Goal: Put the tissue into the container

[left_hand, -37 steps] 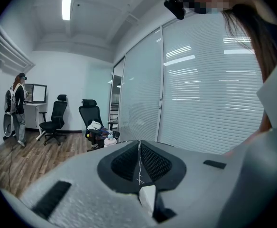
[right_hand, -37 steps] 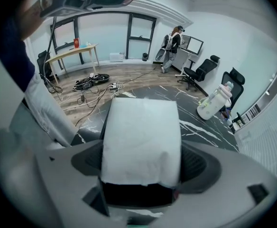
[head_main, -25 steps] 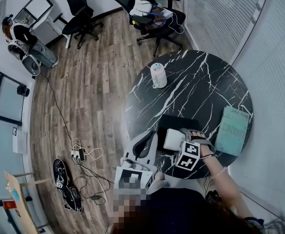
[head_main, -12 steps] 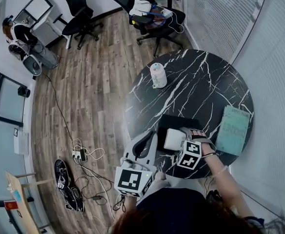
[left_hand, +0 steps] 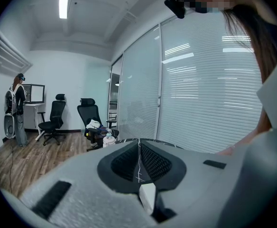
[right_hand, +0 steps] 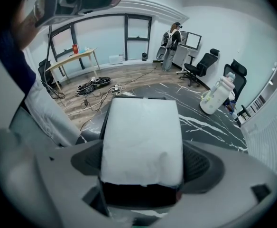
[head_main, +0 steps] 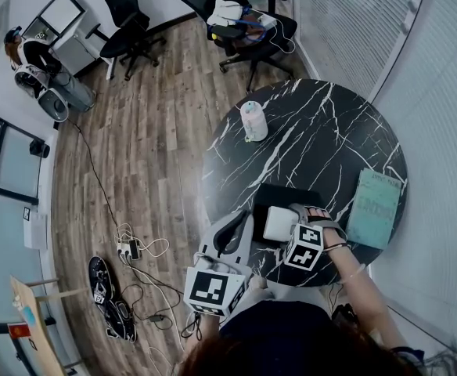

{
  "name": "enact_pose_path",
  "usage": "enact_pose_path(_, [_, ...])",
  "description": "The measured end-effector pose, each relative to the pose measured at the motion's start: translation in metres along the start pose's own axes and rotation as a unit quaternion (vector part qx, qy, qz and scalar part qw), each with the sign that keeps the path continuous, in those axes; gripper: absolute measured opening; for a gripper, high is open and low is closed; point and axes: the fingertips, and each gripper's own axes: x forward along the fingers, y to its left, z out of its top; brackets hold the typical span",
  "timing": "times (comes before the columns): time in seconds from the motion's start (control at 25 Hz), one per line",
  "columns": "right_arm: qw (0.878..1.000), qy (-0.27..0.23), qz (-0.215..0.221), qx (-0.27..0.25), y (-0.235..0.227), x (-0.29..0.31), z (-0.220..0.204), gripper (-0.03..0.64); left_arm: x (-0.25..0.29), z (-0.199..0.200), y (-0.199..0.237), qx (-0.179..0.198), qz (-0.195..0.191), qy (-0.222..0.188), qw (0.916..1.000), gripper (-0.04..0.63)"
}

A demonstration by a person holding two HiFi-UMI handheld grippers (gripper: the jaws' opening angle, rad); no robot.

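- The fingers of the right gripper (right_hand: 143, 165) clamped a white tissue pack (right_hand: 141, 132) by its two sides.
- The black container (head_main: 285, 195) lay on the marbled surface (head_main: 322, 139), directly beneath those fingers and the tissue pack.
- The fingers of the left gripper (left_hand: 139, 148) were pressed together with nothing between them, near the right fingers.
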Motion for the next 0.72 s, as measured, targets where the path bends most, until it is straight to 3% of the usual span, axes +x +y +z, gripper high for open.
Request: enact_pose_path(0.72, [1.000, 0.013, 0.009, 0.007, 0.0040, -0.0066, -0.0032, 0.436, 0.0015, 0.0005, -0.0098, 0.005, -0.018, 0.004, 0.9998, 0.038])
